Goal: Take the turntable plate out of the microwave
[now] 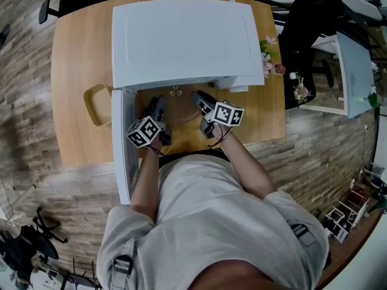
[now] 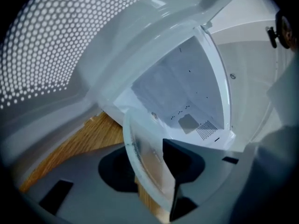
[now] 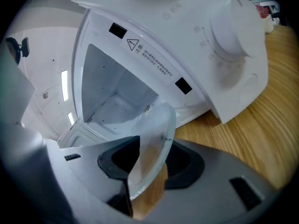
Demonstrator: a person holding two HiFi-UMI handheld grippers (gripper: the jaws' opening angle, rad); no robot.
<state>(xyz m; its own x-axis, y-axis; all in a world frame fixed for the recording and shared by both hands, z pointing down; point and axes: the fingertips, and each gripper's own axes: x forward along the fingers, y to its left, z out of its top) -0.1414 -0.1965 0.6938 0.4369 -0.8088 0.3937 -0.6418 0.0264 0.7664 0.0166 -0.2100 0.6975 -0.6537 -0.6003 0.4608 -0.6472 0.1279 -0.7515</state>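
Note:
The clear glass turntable plate (image 2: pixel 145 155) stands tilted on edge between the jaws of my left gripper (image 2: pixel 149 168), which is shut on its rim. My right gripper (image 3: pixel 152 164) is shut on the plate's other rim (image 3: pixel 154 134). In the head view both grippers, left (image 1: pixel 158 106) and right (image 1: pixel 201 100), reach in at the mouth of the white microwave (image 1: pixel 181 41); the glass itself barely shows there. Wood shows under the plate in both gripper views. The white cavity (image 3: pixel 112 92) lies open behind it.
The microwave door (image 1: pixel 121 144) hangs open at the left, close beside my left gripper. A pale yellow dish (image 1: pixel 97 104) sits left of the microwave on the wooden table (image 1: pixel 75 59). Flowers (image 1: pixel 269 56) stand at the right. The control knob (image 3: pixel 231 34) is right of the opening.

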